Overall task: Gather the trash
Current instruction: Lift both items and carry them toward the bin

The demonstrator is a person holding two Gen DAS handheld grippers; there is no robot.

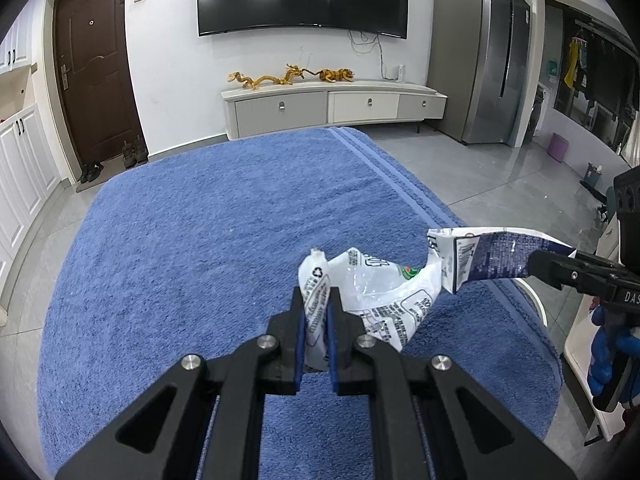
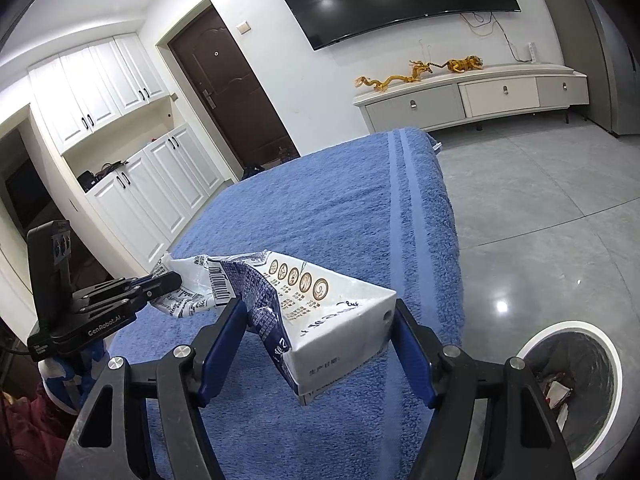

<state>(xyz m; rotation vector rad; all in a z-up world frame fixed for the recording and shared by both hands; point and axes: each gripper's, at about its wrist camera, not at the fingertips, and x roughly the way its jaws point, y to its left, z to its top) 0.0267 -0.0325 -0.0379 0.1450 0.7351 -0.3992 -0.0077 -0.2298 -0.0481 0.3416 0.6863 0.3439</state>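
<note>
A crumpled white plastic wrapper (image 1: 380,292) with printed text is pinched at one end by my left gripper (image 1: 316,296), which is shut on it just above the blue towel (image 1: 200,240). A crushed blue-and-white drink carton (image 2: 340,320) sits across my right gripper (image 2: 318,312), both blue pads pressing on its sides, lifted off the towel. In the left wrist view the carton (image 1: 492,256) reaches in from the right with the right gripper (image 1: 536,260) behind it, its torn end next to the wrapper. The right wrist view shows the left gripper (image 2: 168,280) and wrapper (image 2: 184,300) at the left.
A round white-rimmed trash bin (image 2: 568,380) with a dark liner and some scraps stands on the grey floor (image 2: 540,220) right of the towel-covered table (image 2: 320,200). A TV cabinet (image 1: 332,108), fridge (image 1: 480,60) and brown door (image 1: 96,72) line the far wall.
</note>
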